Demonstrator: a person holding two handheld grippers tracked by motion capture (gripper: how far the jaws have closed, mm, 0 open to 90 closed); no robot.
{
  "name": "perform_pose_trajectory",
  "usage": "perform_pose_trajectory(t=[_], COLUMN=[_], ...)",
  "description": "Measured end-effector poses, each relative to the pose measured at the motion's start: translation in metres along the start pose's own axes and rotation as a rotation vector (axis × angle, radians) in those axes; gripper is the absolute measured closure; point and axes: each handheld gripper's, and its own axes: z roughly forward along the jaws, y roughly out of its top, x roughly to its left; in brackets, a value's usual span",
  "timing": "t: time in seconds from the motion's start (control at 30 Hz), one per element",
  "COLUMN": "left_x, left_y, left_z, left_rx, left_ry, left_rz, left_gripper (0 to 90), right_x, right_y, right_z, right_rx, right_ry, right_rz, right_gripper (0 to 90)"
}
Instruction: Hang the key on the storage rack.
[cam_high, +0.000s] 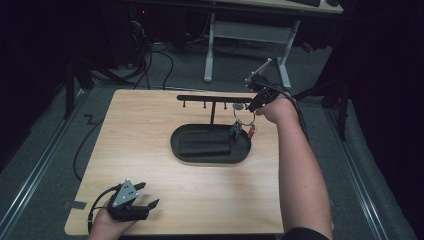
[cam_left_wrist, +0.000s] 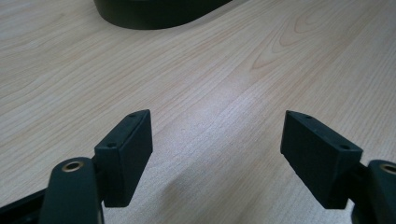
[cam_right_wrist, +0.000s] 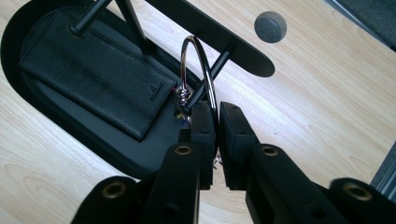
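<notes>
A metal key ring (cam_high: 248, 118) with a green tag (cam_high: 234, 131) and a red tag (cam_high: 251, 132) hangs under the right end of a black peg rack (cam_high: 210, 98). My right gripper (cam_high: 252, 105) is shut on the ring. In the right gripper view the ring (cam_right_wrist: 196, 51) rises from between my right gripper's (cam_right_wrist: 218, 109) pads beside a peg (cam_right_wrist: 217, 65) of the rack; I cannot tell whether it hangs on that peg. My left gripper (cam_high: 147, 195) rests open near the table's front left, its jaws (cam_left_wrist: 217, 135) wide apart over bare wood.
The rack stands in a black oval tray (cam_high: 175, 140) that holds a black wallet (cam_high: 205, 146), which the right gripper view also shows (cam_right_wrist: 98, 70). A grey round disc (cam_right_wrist: 270, 26) lies on the table beyond the rack. The tray's edge (cam_left_wrist: 154, 11) lies far ahead of the left gripper.
</notes>
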Motion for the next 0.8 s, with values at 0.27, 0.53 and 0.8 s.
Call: perform_pose_trajectory(t=[0.27, 0.53, 0.8], left_x=[0.002, 0.004, 0.003], left_y=[0.003, 0.000, 0.005], left_z=[-0.001, -0.001, 0.004], left_rx=[-0.002, 0.004, 0.007], left_ry=[0.004, 0.007, 0.007], left_rz=[-0.007, -0.022, -0.007], left_gripper=[25.7, 25.6, 25.6], right_x=[0.001, 0.012, 0.017], right_y=[-0.009, -0.039, -0.055], right_z=[-0.011, -0.013, -0.010], right_rx=[-0.049, -0.098, -0.139], right_ry=[-0.029, -0.038, -0.027], right_rz=[0.000, -0.011, -0.012], right_gripper=[66.3, 47.4, 38.9])
